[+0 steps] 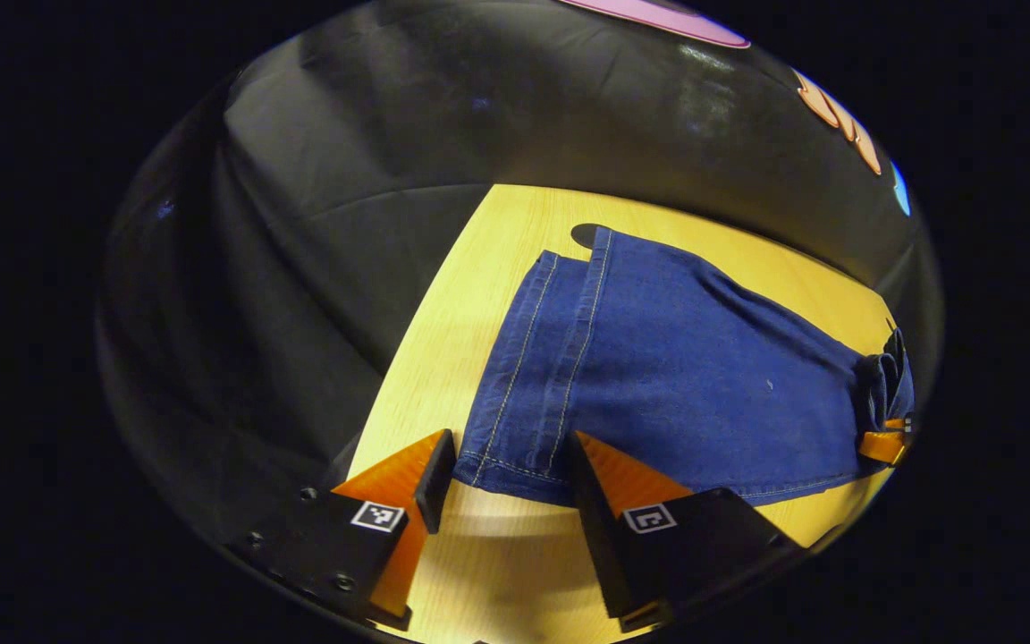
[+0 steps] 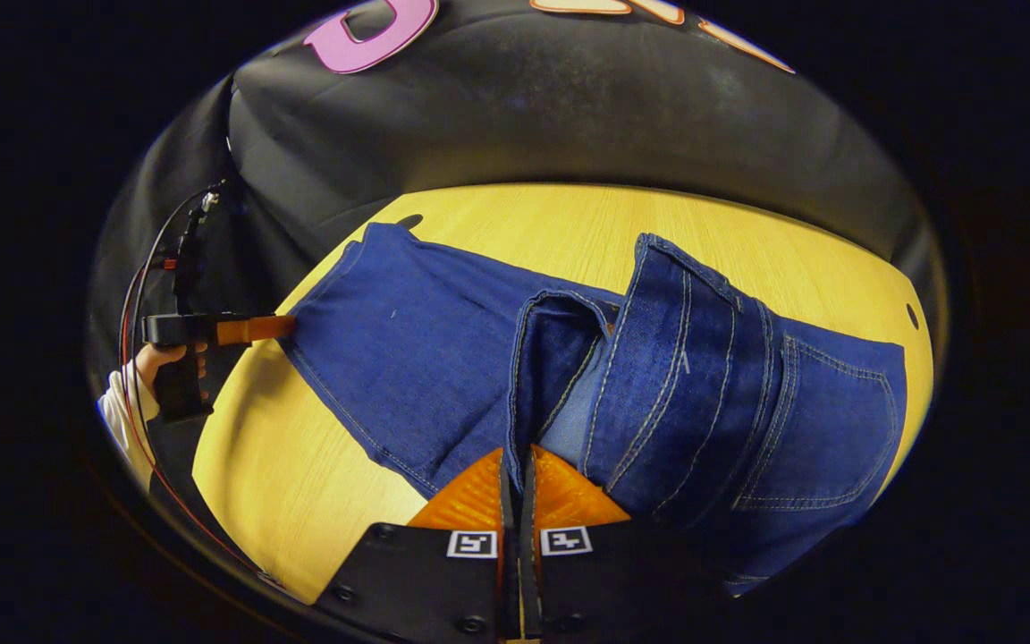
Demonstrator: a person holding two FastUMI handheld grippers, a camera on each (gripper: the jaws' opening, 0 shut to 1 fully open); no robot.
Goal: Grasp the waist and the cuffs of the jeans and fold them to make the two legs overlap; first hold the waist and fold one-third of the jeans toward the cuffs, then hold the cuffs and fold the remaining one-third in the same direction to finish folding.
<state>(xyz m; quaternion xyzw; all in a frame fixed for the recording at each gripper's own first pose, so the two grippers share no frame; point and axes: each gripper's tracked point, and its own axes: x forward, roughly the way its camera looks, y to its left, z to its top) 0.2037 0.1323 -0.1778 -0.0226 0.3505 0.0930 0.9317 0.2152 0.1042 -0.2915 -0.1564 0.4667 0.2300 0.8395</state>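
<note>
- One pair of dark blue denim jeans (image 2: 443, 358) lies across the pale yellow wooden worktop (image 2: 569, 224); the two legs are laid one over the other, and in the left gripper view the two cuff hems (image 1: 533, 358) sit slightly offset, one edge showing beside the other.
- The waist end (image 2: 685, 358) is lifted and folded upward in the right gripper view, exposing the waistband stitching and one back pocket (image 2: 823, 429); the lower edge of the seat is cut off by the rim of the view.
- The right gripper (image 2: 515, 474), black-bodied with two orange fingers, has its jaws pressed nearly together on a fold of the denim at the waist; the pinched cloth itself is largely hidden between the fingers.
- The left gripper (image 1: 506, 465) holds its jaws wide, one finger on either side of the near corner of the cuffs; whether either finger touches the cloth cannot be told.
- In the right gripper view the left gripper (image 2: 247, 329) appears far off at the cuff end, held by one hand (image 2: 162, 362) with a white sleeve (image 2: 122, 411); its fingertips there are too small to make out.
- A dark round mark (image 1: 586, 235) on the worktop is half hidden behind the far cuff corner.
</note>
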